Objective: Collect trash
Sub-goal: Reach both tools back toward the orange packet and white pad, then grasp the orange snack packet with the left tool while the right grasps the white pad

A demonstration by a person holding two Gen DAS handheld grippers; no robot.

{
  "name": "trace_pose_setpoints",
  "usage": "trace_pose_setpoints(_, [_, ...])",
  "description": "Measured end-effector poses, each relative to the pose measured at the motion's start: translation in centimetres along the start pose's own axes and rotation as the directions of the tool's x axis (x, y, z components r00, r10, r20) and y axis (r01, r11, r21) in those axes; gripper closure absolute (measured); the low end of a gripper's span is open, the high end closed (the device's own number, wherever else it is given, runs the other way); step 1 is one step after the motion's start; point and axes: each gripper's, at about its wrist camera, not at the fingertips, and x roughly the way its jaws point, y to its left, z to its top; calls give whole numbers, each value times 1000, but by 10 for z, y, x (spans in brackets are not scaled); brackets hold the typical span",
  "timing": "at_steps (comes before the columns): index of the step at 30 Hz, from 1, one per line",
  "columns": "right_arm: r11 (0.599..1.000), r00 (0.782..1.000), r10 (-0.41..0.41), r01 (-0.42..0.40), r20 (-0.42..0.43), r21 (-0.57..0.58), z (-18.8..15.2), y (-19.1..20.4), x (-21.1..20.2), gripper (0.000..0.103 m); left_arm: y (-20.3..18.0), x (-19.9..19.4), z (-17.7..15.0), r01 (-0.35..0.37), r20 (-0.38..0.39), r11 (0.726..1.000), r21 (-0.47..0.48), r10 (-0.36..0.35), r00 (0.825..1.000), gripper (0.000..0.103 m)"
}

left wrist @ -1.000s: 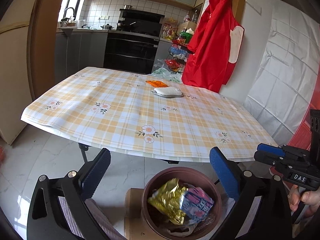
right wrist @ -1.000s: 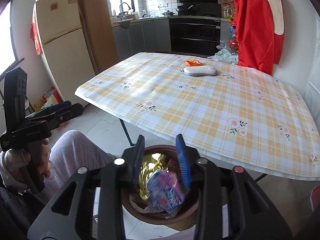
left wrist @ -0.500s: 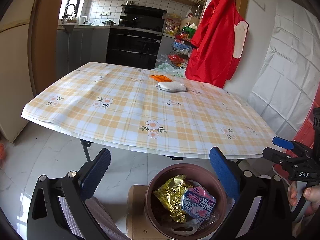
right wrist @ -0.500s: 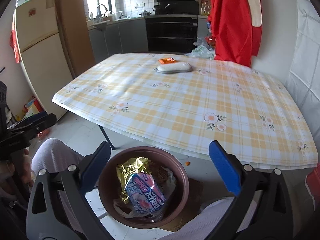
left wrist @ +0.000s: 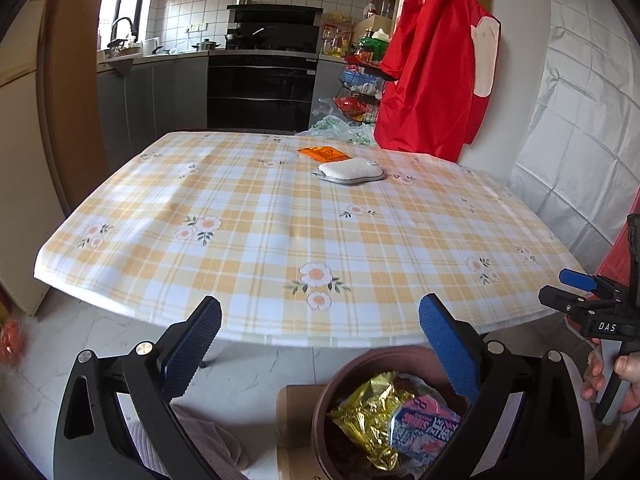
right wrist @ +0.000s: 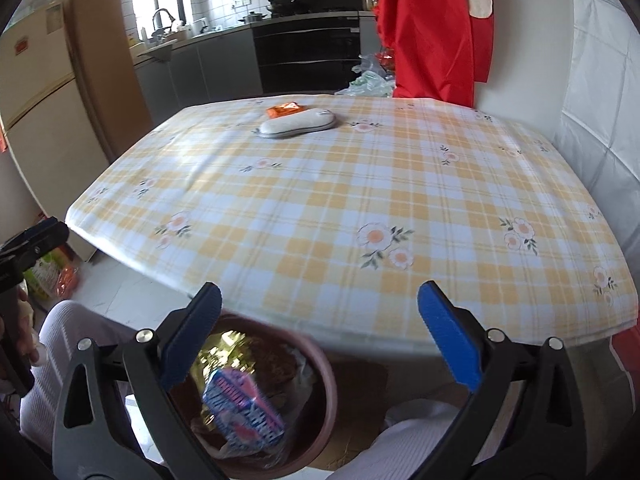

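Both tools gape wide, gripping nothing: left tool [left wrist: 320, 344] and right tool [right wrist: 320, 332] over the bin [right wrist: 320, 384]; orange packet [left wrist: 321, 153] beyond it on the bench [left wrist: 280, 216].

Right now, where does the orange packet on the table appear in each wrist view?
Left wrist: orange packet, upper centre, just behind the white pad.
Right wrist: orange packet, upper left of centre, behind the same pad.
Shared landmark: the red garment.
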Motion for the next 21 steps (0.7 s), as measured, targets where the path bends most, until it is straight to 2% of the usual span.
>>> trace_pose_setpoints(5, [1000,1000,-12,12,-7,8,26,-17,25,6,3,36,38,10,-32,1000,-10,-11,999,6])
trace_pose_setpoints(9, [1000,1000,-17,17,-18,26,50,-31,52,6,-2,81,82,29,-74,999,-18,-30,997,6])
trace_pose_setpoints(12, [999,999,-16,17,-31,44,71,-41,75,6,-10,136,125,74,-125,997,-39,-78,989,6])
trace_pose_setpoints(15, [998,999,-14,17,-47,66,91,-51,100,6,-16,196,169,86,-168,994,-73,-97,981,6])
trace_pose_setpoints(18, [996,998,-5,10,-57,87,113,-60,124,6,-22,263,210,63,-202,994,-86,-79,976,6])
trace_pose_setpoints(21, [995,999,0,5,-53,99,131,-66,145,6,-25,318,236,24,-226,995,-92,-45,973,6])
